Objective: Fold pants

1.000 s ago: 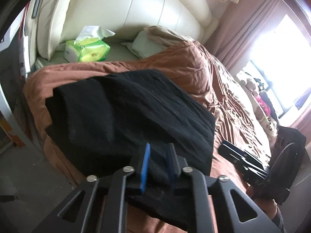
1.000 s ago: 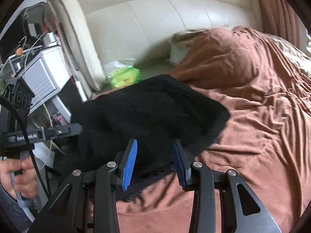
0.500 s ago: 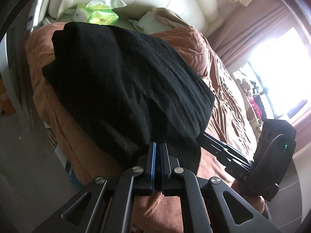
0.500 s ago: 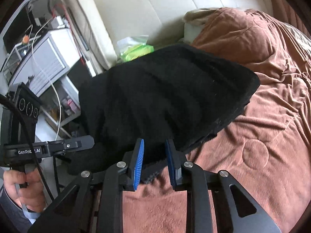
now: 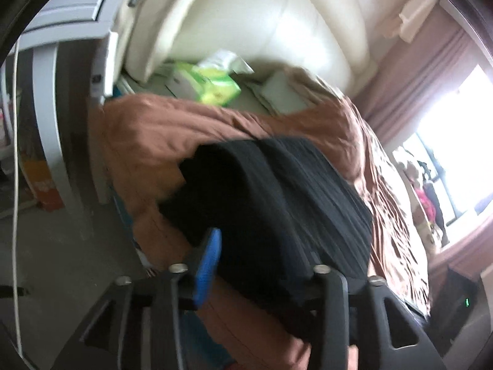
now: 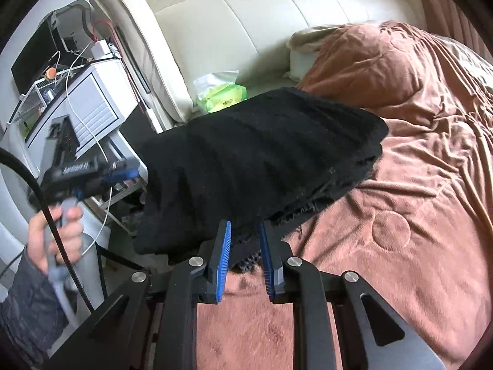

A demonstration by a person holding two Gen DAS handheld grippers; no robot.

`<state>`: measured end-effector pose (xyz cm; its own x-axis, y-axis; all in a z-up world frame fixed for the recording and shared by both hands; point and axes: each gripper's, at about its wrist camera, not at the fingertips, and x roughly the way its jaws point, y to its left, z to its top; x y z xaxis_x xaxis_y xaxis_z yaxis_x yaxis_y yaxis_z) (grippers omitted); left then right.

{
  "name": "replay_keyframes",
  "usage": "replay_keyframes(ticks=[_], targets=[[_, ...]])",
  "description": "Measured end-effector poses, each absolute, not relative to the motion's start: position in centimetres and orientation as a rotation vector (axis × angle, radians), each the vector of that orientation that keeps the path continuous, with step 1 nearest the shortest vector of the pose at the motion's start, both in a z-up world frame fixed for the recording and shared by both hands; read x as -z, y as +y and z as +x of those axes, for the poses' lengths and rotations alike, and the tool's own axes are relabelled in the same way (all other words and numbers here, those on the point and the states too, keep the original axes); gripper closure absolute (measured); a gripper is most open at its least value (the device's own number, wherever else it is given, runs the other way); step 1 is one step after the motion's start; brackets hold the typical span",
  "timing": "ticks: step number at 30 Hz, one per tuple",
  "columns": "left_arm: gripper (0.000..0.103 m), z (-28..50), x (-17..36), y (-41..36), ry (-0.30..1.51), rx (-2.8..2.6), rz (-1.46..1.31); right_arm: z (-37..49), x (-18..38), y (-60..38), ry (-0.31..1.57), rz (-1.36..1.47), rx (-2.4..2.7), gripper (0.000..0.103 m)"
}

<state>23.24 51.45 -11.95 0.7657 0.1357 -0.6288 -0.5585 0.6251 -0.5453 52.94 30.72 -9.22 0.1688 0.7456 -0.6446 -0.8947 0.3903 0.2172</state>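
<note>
The black pants (image 6: 262, 160) lie folded in a thick stack at the near edge of the bed, also seen blurred in the left wrist view (image 5: 277, 191). My left gripper (image 5: 258, 252) is open, its jaws spread wide around the near edge of the pants; in the right wrist view it (image 6: 123, 169) is held to the left of the stack, off the bedside. My right gripper (image 6: 243, 234) is open with a narrow gap, its blue pads (image 6: 223, 256) either side of the frayed lower edge of the pants, touching it at most lightly.
A brown blanket (image 6: 416, 185) covers the bed. A green tissue pack (image 6: 223, 97) and a pillow (image 6: 305, 58) lie by the cream headboard (image 6: 246, 30). A white cabinet (image 6: 83, 108) with cables stands beside the bed at the left.
My left gripper was shut on the pants' edge half a second ago and has opened wide and swung left. My right gripper's gap is slightly wider. The pants lie flatter on the bed.
</note>
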Motion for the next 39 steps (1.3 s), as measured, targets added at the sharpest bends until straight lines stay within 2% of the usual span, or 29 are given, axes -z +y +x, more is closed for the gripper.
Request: replay_keyframes(ticks=[5, 9, 16, 17, 18, 19, 20, 22, 23, 24, 26, 37, 38, 39], targets=[[0.049, 25.0, 12.7, 54.4, 0.588, -0.467, -0.82, 51.8, 9.0, 28.6, 0.761, -0.227, -1.15, 0.087], [0.035, 26.4, 13.3, 55.8, 0.574, -0.484, -0.854, 51.6, 8.7, 26.6, 0.775, -0.214, -1.116, 0.087], [0.03, 27.8, 13.7, 56.5, 0.548, -0.506, -0.856, 51.0, 7.6, 23.9, 0.768, -0.22, -1.059, 0.087], [0.035, 27.8, 13.9, 56.5, 0.552, -0.516, -0.857, 50.9, 7.6, 23.6, 0.772, -0.215, -1.053, 0.087], [0.046, 27.8, 14.0, 56.5, 0.557, -0.525, -0.852, 50.9, 7.5, 23.4, 0.775, -0.21, -1.051, 0.087], [0.052, 27.8, 14.1, 56.4, 0.562, -0.526, -0.847, 50.8, 7.5, 23.1, 0.781, -0.2, -1.046, 0.087], [0.062, 27.6, 14.3, 56.2, 0.565, -0.522, -0.84, 50.8, 7.5, 22.9, 0.784, -0.194, -1.043, 0.087], [0.073, 27.1, 14.5, 55.8, 0.574, -0.537, -0.812, 50.6, 7.4, 22.6, 0.784, -0.192, -1.033, 0.087], [0.083, 26.9, 14.5, 55.6, 0.581, -0.546, -0.799, 50.5, 7.4, 22.5, 0.783, -0.195, -1.03, 0.087], [0.087, 26.7, 14.4, 55.5, 0.587, -0.554, -0.789, 50.4, 7.4, 22.4, 0.785, -0.197, -1.027, 0.087], [0.091, 26.2, 14.2, 55.4, 0.598, -0.546, -0.78, 50.3, 7.3, 22.2, 0.79, -0.191, -1.025, 0.087], [0.091, 23.8, 11.0, 51.9, 0.626, -0.508, -0.713, 49.1, 4.9, 19.4, 0.79, -0.143, -1.021, 0.087], [0.091, 23.7, 10.6, 51.4, 0.629, -0.505, -0.705, 48.9, 4.6, 19.1, 0.79, -0.145, -1.017, 0.086], [0.09, 23.5, 10.1, 50.7, 0.632, -0.504, -0.694, 48.7, 4.3, 18.7, 0.791, -0.145, -1.015, 0.08]])
